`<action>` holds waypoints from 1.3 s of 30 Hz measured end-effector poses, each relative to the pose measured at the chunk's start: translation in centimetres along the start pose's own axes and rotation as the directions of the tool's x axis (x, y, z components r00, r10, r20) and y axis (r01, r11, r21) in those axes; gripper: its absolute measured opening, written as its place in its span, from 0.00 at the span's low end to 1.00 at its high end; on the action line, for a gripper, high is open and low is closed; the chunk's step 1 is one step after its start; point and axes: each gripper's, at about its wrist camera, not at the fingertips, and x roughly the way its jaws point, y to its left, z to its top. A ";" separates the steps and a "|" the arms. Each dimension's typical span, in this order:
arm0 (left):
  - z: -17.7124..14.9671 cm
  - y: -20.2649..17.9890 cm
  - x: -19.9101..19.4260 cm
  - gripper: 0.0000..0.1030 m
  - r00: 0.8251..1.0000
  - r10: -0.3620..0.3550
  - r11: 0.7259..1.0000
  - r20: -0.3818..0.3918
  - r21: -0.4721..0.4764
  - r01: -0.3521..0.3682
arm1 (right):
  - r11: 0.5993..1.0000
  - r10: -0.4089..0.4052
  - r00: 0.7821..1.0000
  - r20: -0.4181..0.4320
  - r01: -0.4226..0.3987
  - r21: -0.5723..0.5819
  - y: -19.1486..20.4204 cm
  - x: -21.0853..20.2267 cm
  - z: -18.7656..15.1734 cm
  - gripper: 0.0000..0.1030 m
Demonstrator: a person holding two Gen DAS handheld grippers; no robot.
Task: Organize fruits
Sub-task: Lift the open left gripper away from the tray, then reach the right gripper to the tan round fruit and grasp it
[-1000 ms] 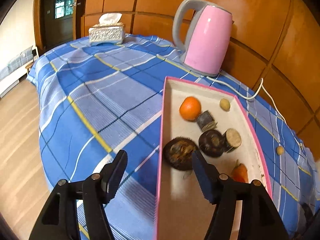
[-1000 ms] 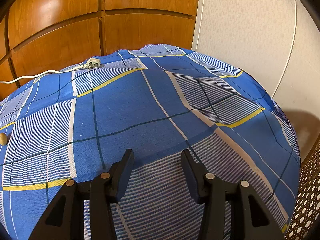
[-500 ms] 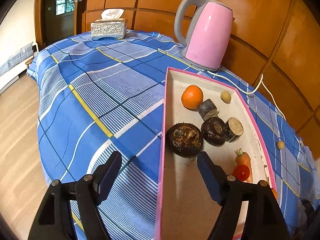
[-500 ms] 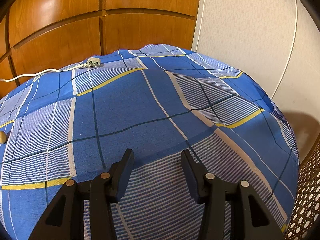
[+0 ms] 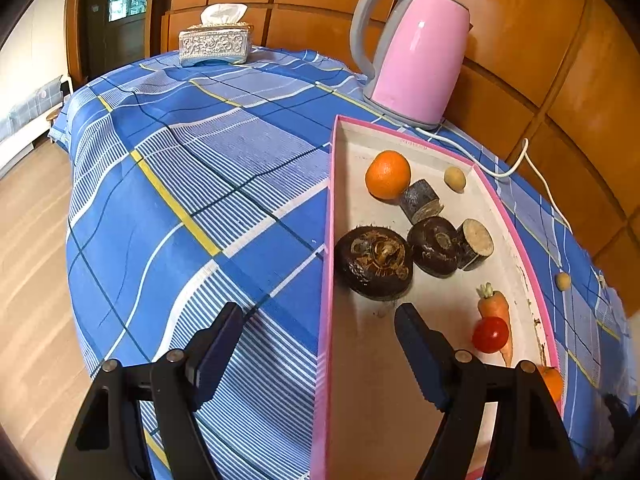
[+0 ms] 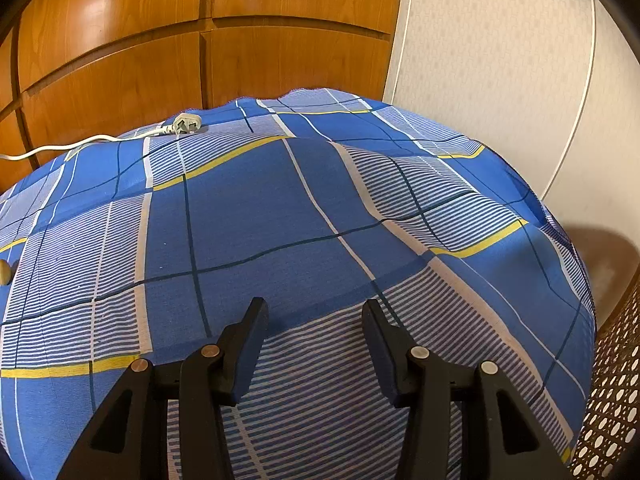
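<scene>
My left claw [image 5: 318, 316] hangs with its jaws spread wide and holding nothing, straddling the near left wall of a pink-rimmed tray [image 5: 329, 208]: one finger over the blue plaid tablecloth [image 5: 192, 184], the other over the tray's bare white floor. Left of the tray the cloth runs open to the table's edge, with wood floor beyond. Inside the tray, a large dark brown fruit [image 5: 374, 262] lies just past my right finger, against the tray's left wall. Behind it sit a smaller dark fruit [image 5: 434, 246], two cut dark stubs, an orange [image 5: 388, 175] and a small pale round fruit [image 5: 455, 178]. A carrot [image 5: 494, 306] and a red tomato [image 5: 490, 334] touch near the tray's right wall. Another pale fruit [image 5: 563, 281] lies on the cloth outside that wall. A pink kettle [image 5: 416, 52] stands behind the tray, and a tissue box [image 5: 216, 44] well left of it.

My right claw [image 6: 314, 336] is also parted and empty, above bare cloth. Only this view shows the white plug [image 6: 186, 124] and the papered wall.
</scene>
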 end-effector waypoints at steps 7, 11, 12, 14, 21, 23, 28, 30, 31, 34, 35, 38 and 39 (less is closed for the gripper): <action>-0.2 -0.1 0.1 0.77 1.000 0.000 1.000 -0.011 0.006 0.000 | 1.000 0.003 1.000 -0.008 -0.003 -0.003 0.0 0.0 0.1 0.48; -0.1 0.0 0.1 0.77 1.000 -0.003 1.000 -0.012 0.000 0.003 | 1.000 0.003 1.000 -0.016 -0.003 -0.007 0.0 0.1 0.2 0.48; -0.1 0.1 0.1 0.77 1.000 -0.004 1.000 -0.011 -0.001 0.004 | 1.000 0.003 1.000 -0.020 -0.003 -0.009 0.0 0.1 0.3 0.48; -0.1 0.1 0.0 0.77 1.000 -0.006 1.000 -0.010 -0.004 0.006 | 1.000 0.002 1.000 -0.027 -0.002 -0.013 0.1 0.2 0.5 0.48; -0.2 0.0 0.2 0.77 1.000 -0.005 1.000 -0.015 -0.003 0.005 | 0.996 0.080 0.994 -0.079 -0.083 -0.033 0.9 -0.2 1.3 0.48; -0.2 0.0 0.3 0.77 1.000 -0.004 1.000 -0.016 -0.001 0.004 | 0.983 0.174 0.979 -0.103 -0.179 -0.048 2.1 -0.4 1.5 0.48; -0.2 0.1 0.1 0.77 1.000 -0.004 1.000 -0.008 -0.002 0.004 | 0.895 0.408 0.898 -0.162 -0.429 -0.125 7.0 -1.7 1.8 0.48; -0.2 0.1 0.2 0.77 1.000 -0.004 1.000 -0.008 -0.002 0.004 | 0.854 0.464 0.868 -0.178 -0.491 -0.169 9.1 -2.3 1.9 0.48; -0.2 0.1 0.2 0.77 1.000 -0.005 1.000 -0.010 -0.003 0.005 | 0.821 0.501 0.843 -0.194 -0.534 -0.203 10.7 -2.7 2.0 0.48; -0.2 0.2 0.3 0.77 1.000 -0.004 1.000 -0.016 -0.006 0.004 | 0.757 0.556 0.801 -0.222 -0.598 -0.263 14.0 -3.6 2.2 0.48; -0.2 0.3 0.4 0.77 1.000 -0.003 1.000 -0.015 -0.007 0.003 | 0.738 0.568 0.791 -0.227 -0.612 -0.284 15.2 -3.9 2.4 0.48; -0.3 0.4 0.3 0.77 1.000 -0.001 1.000 -0.012 -0.011 0.001 | 0.700 0.595 0.767 -0.239 -0.641 -0.315 18.1 -4.4 2.9 0.48; -0.3 0.5 0.3 0.77 1.000 0.001 1.000 -0.010 -0.017 -0.001 | 0.695 0.598 0.764 -0.242 -0.645 -0.319 18.8 -4.3 3.1 0.48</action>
